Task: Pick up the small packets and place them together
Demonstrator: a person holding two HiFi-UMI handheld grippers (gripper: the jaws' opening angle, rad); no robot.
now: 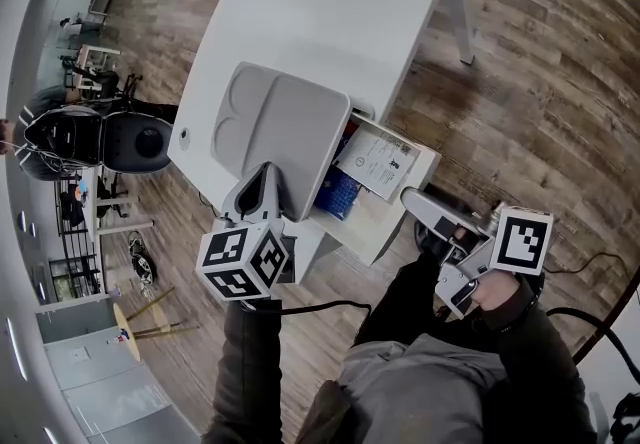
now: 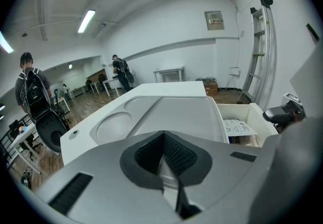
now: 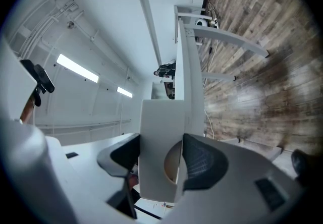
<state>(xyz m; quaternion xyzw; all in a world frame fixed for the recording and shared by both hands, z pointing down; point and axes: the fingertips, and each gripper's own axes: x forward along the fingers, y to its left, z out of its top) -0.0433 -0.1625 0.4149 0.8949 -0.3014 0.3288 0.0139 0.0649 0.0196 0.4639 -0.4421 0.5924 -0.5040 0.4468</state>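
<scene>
Head view: a white table carries a grey tray. Beside it, an open white drawer holds the small packets, one white and one blue. Your right tool clamps a white drawer panel. Your left tool is closed and empty at the tray's near edge. No packet is picked yet. Next, likely release the panel and reach in.

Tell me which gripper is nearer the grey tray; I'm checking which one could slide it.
Left. The left gripper hangs over the near edge of the grey tray; the right gripper sits past the open white box, clear of the tray.
</scene>
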